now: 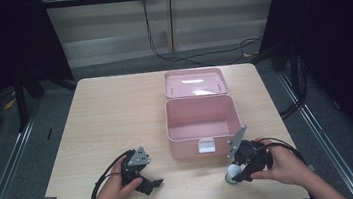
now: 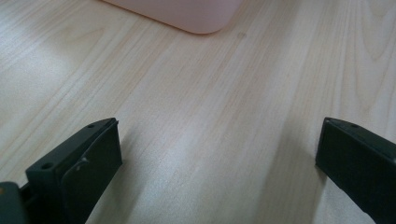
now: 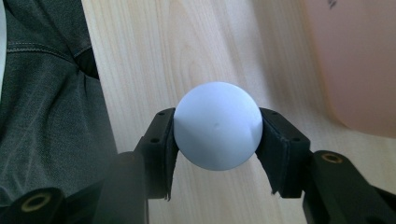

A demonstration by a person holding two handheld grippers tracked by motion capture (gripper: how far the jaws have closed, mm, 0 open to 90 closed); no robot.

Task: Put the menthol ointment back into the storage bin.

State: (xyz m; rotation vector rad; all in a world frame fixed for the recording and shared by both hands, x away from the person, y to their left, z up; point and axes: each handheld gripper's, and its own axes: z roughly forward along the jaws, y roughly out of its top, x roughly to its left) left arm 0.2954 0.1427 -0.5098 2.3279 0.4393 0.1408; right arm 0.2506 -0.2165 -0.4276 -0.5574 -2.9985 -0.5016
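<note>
A white ball (image 3: pixel 217 126) sits between the two black jaws of my right gripper (image 3: pixel 217 133), and both pads press on its sides. In the high view the ball (image 1: pixel 233 171) is at the table's front right, just in front of the pink box (image 1: pixel 203 126), with the right gripper (image 1: pixel 237 175) shut on it; a bit of green shows under the ball. The box stands open and looks empty, its lid (image 1: pixel 195 82) laid back behind it. My left gripper (image 1: pixel 156 184) rests near the front left, open (image 2: pixel 219 130), with bare wood between its jaws.
The light wooden table (image 1: pixel 110 112) has bare surface left of the box. A corner of the pink box (image 2: pixel 187 14) shows ahead of the left gripper. Dark trousers (image 3: pixel 46 93) lie beyond the table edge by the right gripper. Black frame posts stand at both sides.
</note>
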